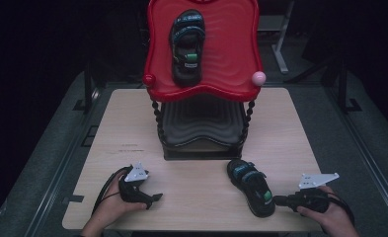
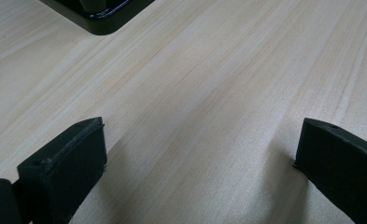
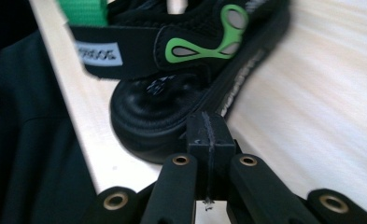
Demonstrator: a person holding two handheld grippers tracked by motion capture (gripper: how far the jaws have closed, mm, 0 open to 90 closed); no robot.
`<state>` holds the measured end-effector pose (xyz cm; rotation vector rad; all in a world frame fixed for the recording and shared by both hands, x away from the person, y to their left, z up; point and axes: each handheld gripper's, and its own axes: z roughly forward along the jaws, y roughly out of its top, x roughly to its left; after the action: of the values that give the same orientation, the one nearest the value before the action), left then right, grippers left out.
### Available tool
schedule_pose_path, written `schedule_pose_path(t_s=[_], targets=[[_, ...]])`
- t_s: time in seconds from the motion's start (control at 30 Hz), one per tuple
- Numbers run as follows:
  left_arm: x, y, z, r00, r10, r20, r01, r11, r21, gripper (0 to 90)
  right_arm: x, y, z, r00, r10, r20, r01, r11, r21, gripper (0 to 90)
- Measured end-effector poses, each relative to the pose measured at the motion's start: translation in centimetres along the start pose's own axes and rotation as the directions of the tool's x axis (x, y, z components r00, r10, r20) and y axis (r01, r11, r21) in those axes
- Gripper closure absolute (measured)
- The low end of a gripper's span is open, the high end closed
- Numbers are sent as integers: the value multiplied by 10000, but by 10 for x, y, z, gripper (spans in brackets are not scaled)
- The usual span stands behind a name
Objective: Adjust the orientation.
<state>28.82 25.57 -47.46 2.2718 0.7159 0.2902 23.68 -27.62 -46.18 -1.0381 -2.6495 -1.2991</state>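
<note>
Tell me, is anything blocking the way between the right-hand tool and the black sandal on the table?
Nothing visible. The right gripper, jaws shut, sits right at the heel of the black sandal with green trim on the light wooden table.

Red two-tier rack (image 1: 241,59) on wooden table (image 1: 191,197).

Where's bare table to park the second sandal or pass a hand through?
Free: the middle front of the table, between the left gripper and the sandal at the right gripper; also both strips beside the red rack. Crowded: front right corner, and close to the rack base.
</note>
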Motion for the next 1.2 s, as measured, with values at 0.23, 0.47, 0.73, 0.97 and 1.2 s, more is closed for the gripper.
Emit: schedule_pose_path(t_s=[0.23,0.47,0.73,0.97,1.2], targets=[[0,0,0,10000,2,-1,-2,10000,1,7,13,5,10,9972,-387,-642,402,9989,225,900],[0,0,0,10000,2,1,-2,10000,-2,8,3,9,-1,9997,-187,-135,179,9981,-588,789],[0,0,0,10000,0,2,0,10000,-2,7,-11,26,-9,9999,158,27,-147,9698,-2435,557],[0,0,0,10000,0,2,0,10000,5,7,-10,51,5,9987,-39,-509,-109,9578,-2874,502],[0,0,0,10000,0,5,0,10000,9,7,-10,59,23,9967,-242,-779,30,9653,-2611,467]])
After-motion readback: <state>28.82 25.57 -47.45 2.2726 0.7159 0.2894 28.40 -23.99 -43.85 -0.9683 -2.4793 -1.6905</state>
